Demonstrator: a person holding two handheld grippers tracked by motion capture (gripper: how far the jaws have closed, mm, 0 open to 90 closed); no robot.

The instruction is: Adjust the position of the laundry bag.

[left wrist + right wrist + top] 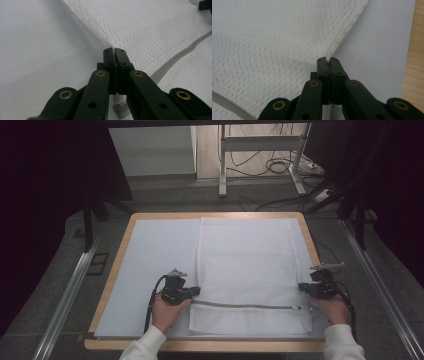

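White mesh forms the laundry bag (250,270) that is spread flat over a pale sheet (155,265) on the wooden table (116,265), and it is gripped at both of its side edges, near the end closest to the person.

At the left, the left gripper (194,291) is held by the left hand (167,312), and its jaws are seen pressed together on the bag's left edge. In the left gripper view the left gripper (114,51) has its black fingers (109,60) closed with only a thin seam of fabric between them; the hemmed edge of the bag (150,27) is drawn up into a small peak right at the fingertips, and the mesh fans away beyond and to the right of them. The grey zipper (180,53) is seen running off to the right of the fingers, close beside them but not caught between them. The pale sheet (37,50) lies to the left of the fingers.

Across the middle of the high view, the zipper (245,306) is stretched between the two grippers, slightly nearer the person than either set of fingertips.

At the right, the right gripper (303,287) is held by the right hand (334,309) against the bag's right edge. In the right gripper view the right gripper (327,60) has its fingers (322,66) closed on the mesh edge, a thin fold being pinched between them. The bag (274,45) spreads beyond and to the left of the fingers, with the zipper (229,103) low at the left; the sheet (379,45) and the table's wooden border (414,57) lie to their right.
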